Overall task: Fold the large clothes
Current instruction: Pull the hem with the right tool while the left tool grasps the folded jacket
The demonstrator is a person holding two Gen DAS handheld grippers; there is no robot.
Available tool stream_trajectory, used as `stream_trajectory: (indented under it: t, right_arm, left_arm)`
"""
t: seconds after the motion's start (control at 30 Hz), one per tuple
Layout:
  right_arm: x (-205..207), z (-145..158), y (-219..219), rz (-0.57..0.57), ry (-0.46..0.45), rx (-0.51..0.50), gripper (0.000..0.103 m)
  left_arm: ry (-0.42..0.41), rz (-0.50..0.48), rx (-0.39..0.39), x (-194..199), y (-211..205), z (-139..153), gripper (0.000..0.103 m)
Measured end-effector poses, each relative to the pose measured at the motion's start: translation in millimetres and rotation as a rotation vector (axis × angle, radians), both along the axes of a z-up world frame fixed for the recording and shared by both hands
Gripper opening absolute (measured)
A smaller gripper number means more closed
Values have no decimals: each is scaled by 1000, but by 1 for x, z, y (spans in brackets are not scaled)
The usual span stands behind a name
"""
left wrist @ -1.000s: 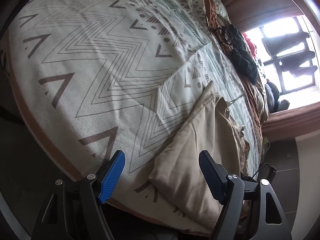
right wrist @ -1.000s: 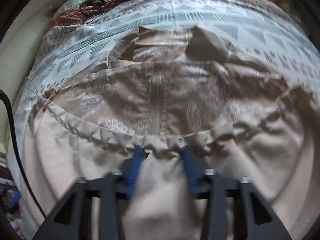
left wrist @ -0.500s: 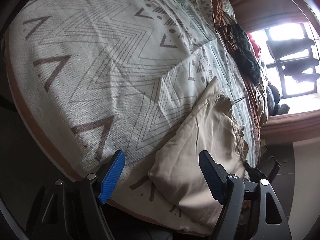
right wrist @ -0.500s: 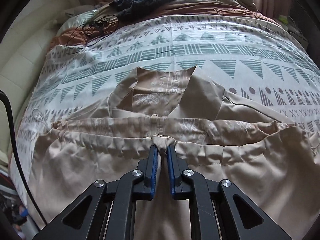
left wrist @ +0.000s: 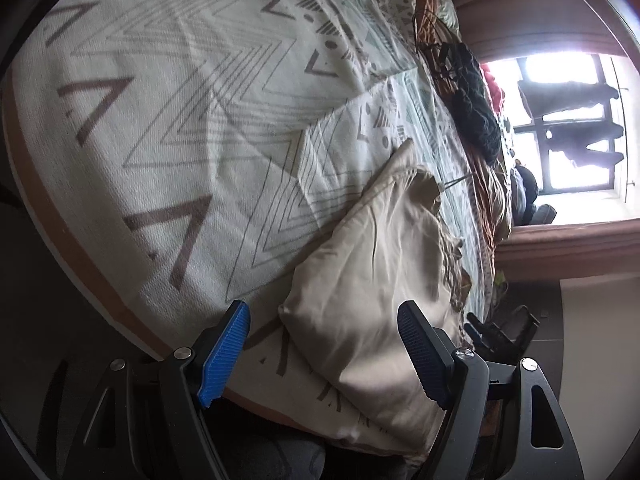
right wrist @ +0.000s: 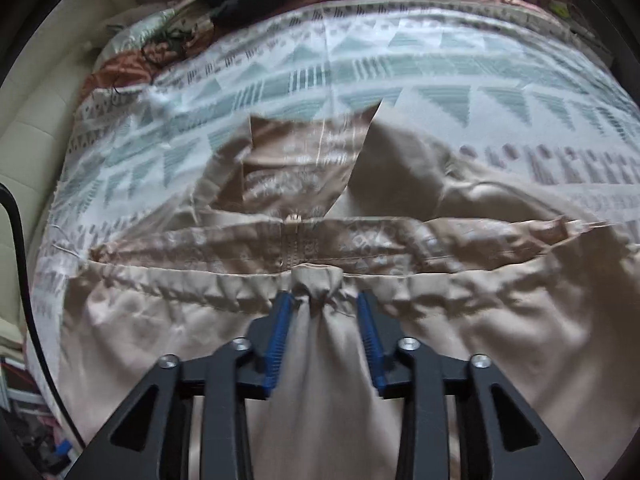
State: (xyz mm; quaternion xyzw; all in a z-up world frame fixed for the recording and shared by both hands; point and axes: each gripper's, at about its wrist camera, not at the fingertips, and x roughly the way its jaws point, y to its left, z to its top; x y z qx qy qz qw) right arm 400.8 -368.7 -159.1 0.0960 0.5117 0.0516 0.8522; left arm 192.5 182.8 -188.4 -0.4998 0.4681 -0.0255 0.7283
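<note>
My right gripper [right wrist: 324,300] has just been opening off the bunched satin hem of the beige garment [right wrist: 460,320] on the bedspread [right wrist: 400,68]; left gripper [left wrist: 324,328] spread wide above its folded corner.

The beige garment [right wrist: 500,320] lies spread across the patterned bedspread [right wrist: 400,72], folded over itself. Its gathered, elasticated edge runs crosswise, bunched into a small puckered tuft at the middle. Beyond that edge shows a paler printed inner face with a central zip.
</note>
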Motion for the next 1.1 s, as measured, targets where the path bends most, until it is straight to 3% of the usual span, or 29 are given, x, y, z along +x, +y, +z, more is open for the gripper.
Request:
stream_trajectory:
  t: [0.1,0.3,0.63,0.73,0.8,0.9,1.1]
  right_arm:
    - [-19,13,-9,0,-22,42,37]
    - [-66,27,-16,26,-54,75,37]
    - [-142,4,-28,40,-37,62,37]
    - [-152,-9,-19,72,-30,42,37]
    - [-150,-24,-16,76,4,44,37]
    - [-144,-38,-18,59,15,50,37]
    - [-125,-37,-29,22,10,3,22]
  left_arm:
    - [-4,-15,-26,1,-5,-4,77]
    - [-2,-52,-66,17,-20,-16,66]
    - [-22,-72,-14,40,-40,-16,63]
    - [-22,-63,-3,42,-43,-19,55]
    - [-12,-62,13,41,-44,-20,38]
    - [-12,-56,-3,37,-40,-21,21]
    - [-56,-29,-39,33,-36,-13,16]
